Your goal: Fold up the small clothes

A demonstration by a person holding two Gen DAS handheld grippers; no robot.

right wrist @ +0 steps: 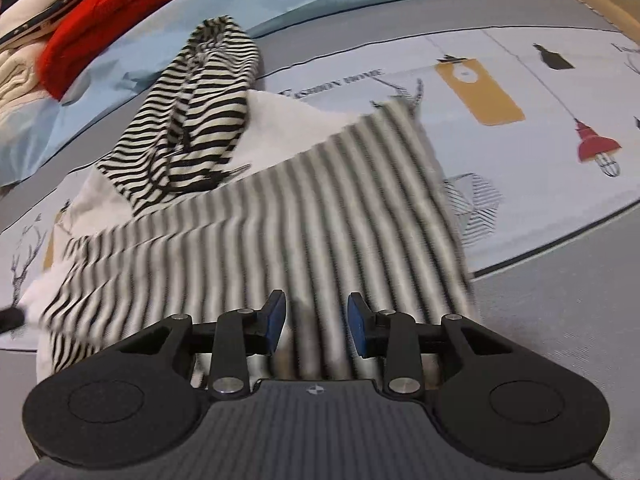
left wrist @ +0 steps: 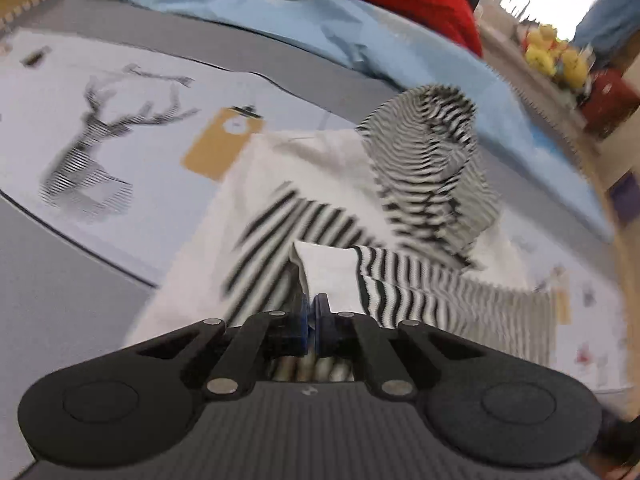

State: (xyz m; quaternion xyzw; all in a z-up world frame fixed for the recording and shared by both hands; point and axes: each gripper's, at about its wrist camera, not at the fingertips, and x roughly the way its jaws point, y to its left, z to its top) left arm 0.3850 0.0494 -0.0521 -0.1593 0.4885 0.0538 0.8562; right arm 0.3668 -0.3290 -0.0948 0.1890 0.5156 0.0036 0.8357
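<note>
The striped top (right wrist: pixel 280 216) is light and limp, likely to sag and slip unless pinched at a hem or corner. Black-and-white stripes with white panels, it lies rumpled on the printed bedsheet (right wrist: pixel 540 128). The left hand-held gripper (left wrist: pixel 312 312) pinches its edge; the right hand-held gripper (right wrist: pixel 316 320) hangs spread over it.

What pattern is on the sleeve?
Black and white stripes on the sleeve, clearest in the right wrist view.
</note>
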